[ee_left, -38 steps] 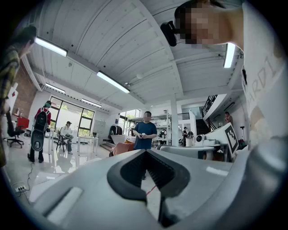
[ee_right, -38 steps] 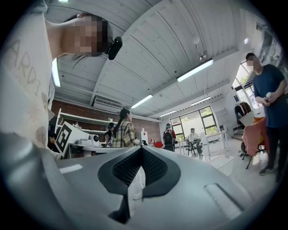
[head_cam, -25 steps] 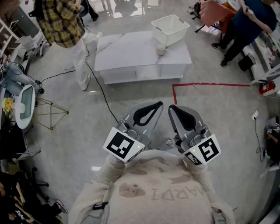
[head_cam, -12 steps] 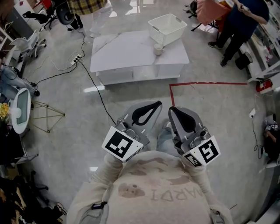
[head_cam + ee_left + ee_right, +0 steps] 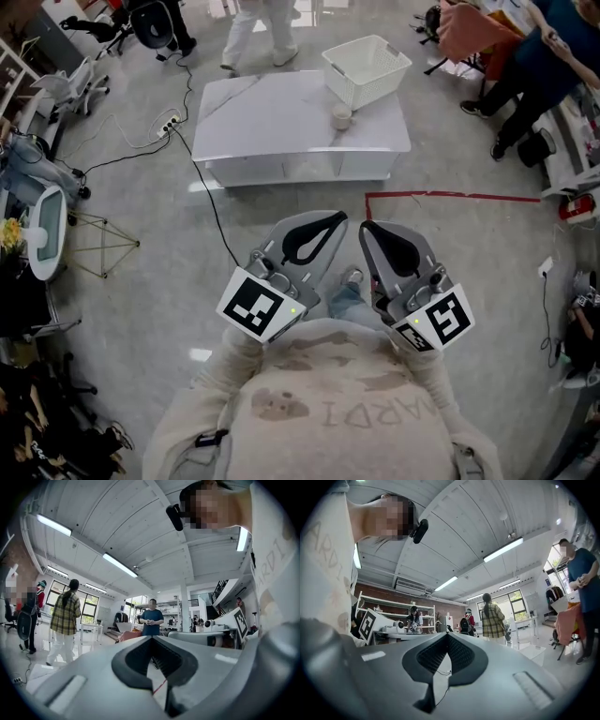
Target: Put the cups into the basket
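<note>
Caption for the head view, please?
Shut, empty left gripper and right gripper face a table bearing cup and basket.

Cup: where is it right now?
In the head view the cup stands on the white table, toward its right end, just at the near corner of the white basket.

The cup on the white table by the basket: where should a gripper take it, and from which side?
Probably the cup by its side wall, coming from the near, open side of the table: it seems to stand upright, and the basket sits close behind it, blocking the far side. Any handle is too small to tell.
</note>
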`<state>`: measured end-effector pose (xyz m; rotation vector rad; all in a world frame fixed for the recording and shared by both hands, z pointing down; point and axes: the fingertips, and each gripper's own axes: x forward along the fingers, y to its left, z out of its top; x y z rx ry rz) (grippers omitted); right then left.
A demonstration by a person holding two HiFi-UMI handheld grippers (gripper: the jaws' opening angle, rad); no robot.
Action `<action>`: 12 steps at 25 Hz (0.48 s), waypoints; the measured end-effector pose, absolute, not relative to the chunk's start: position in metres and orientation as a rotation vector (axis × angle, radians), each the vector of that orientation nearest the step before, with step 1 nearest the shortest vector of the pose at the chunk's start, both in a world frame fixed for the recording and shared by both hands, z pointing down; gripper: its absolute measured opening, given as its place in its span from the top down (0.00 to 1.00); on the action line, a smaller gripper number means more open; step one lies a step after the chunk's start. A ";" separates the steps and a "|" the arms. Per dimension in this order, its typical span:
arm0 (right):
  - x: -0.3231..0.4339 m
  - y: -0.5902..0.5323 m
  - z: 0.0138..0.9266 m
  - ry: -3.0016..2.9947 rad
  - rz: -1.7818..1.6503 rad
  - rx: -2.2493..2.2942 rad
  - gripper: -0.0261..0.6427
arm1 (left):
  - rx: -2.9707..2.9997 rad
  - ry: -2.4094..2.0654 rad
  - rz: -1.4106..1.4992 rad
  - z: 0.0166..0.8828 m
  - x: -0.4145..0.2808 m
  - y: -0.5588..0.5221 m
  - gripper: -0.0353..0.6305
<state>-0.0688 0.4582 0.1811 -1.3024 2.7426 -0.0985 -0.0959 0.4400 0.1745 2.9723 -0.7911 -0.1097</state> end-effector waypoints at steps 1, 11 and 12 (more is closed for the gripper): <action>-0.061 0.450 0.180 2.748 -0.100 -1.288 0.92 | 2.969 -0.805 -0.110 0.173 -0.088 0.433 0.95; 0.028 0.387 0.179 2.794 -0.114 -1.166 0.92 | 2.934 -0.939 -0.146 0.166 -0.004 0.371 0.94; 0.035 0.384 0.180 2.799 -0.115 -1.154 0.92 | 2.923 -0.955 -0.148 0.167 0.002 0.366 0.94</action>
